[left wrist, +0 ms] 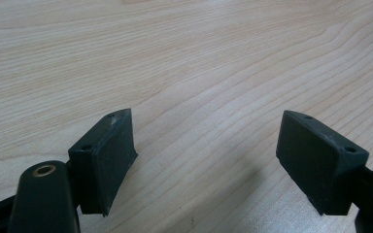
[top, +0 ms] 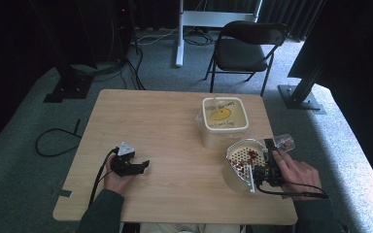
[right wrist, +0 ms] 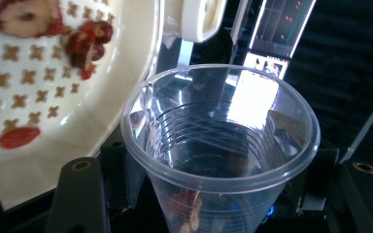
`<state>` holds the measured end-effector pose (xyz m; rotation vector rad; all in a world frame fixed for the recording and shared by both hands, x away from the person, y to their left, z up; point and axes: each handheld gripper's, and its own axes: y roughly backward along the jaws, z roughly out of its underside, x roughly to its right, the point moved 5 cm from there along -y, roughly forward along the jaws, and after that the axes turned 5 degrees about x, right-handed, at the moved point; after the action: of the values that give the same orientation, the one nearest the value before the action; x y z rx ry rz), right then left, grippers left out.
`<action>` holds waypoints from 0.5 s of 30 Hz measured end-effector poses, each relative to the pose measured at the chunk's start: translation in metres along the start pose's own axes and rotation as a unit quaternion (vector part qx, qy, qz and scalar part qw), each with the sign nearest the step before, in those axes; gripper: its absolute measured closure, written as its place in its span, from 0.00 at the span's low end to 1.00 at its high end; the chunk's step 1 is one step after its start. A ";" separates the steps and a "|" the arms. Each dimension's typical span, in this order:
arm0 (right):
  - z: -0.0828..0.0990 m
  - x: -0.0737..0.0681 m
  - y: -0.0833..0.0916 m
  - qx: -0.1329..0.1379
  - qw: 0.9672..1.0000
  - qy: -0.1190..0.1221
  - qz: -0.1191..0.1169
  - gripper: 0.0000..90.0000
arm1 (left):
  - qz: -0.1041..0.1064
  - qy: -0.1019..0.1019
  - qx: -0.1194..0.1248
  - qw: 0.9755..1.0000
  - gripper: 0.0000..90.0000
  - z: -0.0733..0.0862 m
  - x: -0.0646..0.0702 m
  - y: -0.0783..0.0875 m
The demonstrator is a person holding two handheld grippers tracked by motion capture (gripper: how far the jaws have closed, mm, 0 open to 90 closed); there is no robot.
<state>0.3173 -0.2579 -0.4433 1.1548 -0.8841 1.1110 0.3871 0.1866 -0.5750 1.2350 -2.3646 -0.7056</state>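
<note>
Left tongs (top: 144, 165): high view, resting on the wooden table (top: 165, 126), jaws spread apart, nothing between.
Right tongs (top: 274, 145): clamped on a clear plastic cup (top: 284, 142), tipped beside the strainer (top: 245, 155); tub (top: 225, 119) beyond.
Room: grey carpet, folding chair (top: 245, 46) behind.
Left gripper view: bare wood grain (left wrist: 199, 73) between parted jaws.
Right gripper view: cup (right wrist: 218, 145) gripped, red dried fruit (right wrist: 85, 41) on strainer (right wrist: 68, 97) alongside.

Cream strainer (top: 245, 154) with cross-shaped holes, red fruit (right wrist: 18, 137)
</note>
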 end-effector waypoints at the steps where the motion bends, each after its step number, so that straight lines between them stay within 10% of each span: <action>1: -0.001 -0.001 0.001 0.007 1.000 -0.004 -0.004 0.38 | 0.000 0.001 0.000 1.000 0.25 0.000 0.000 0.000; 9: 0.008 0.002 -0.001 0.023 0.996 -0.081 -0.016 0.38 | 0.000 0.002 0.001 1.000 0.25 0.000 0.000 0.000; 12: 0.014 0.004 -0.002 0.032 0.991 -0.131 -0.024 0.38 | 0.001 0.001 0.000 1.000 0.25 0.000 0.000 0.000; 15: 0.020 0.008 -0.003 0.049 0.978 -0.201 -0.031 0.38 | 0.001 0.001 0.000 1.000 0.25 0.000 0.000 0.000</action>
<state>0.3227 -0.2761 -0.4326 1.5109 -1.1030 0.8894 0.3874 0.1867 -0.5751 1.2341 -2.3634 -0.7021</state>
